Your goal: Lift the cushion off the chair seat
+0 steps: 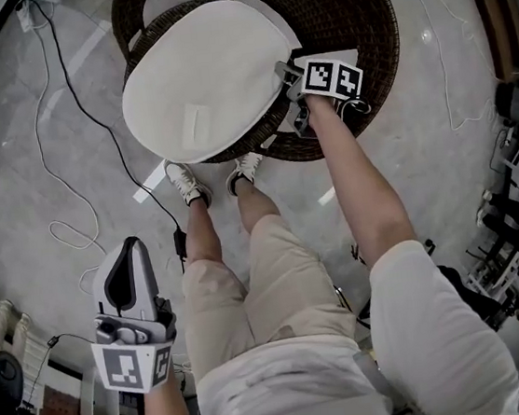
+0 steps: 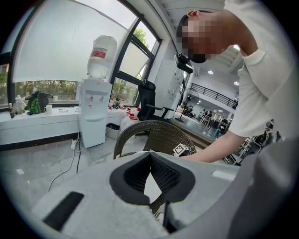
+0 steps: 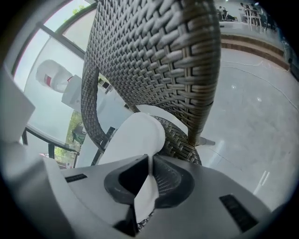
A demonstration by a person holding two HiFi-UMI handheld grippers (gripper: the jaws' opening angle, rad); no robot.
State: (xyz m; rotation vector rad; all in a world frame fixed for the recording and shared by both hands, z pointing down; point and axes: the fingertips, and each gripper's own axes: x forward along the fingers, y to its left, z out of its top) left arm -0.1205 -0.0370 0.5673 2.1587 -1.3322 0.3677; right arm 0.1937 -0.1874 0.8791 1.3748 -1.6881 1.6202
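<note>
1. Cushion (image 1: 208, 91), white and round, is over the seat of the brown woven chair (image 1: 348, 12). Its near edge pokes out past the seat's front rim.
2. The right gripper (image 1: 293, 80) is closed tight on the cushion's right edge. The thin white edge is squeezed between its two jaws.
3. In the right gripper view the cushion bends up and away from the jaws. The woven seat shows under it, and the chair's tall back stands close behind.
4. The left gripper (image 1: 131, 246) is down by the person's left side, well apart from the chair. Its jaws are together with nothing in them.
5. The person's shoes (image 1: 186, 183) stand just in front of the chair, under the cushion's near edge.
6. The grey floor (image 1: 423, 163) is wide on both sides of the chair.
7. Thin cables (image 1: 67, 94) lie on the floor to the left of the chair.
8. A water dispenser (image 2: 96, 112) stands by the window, beyond the chair.
</note>
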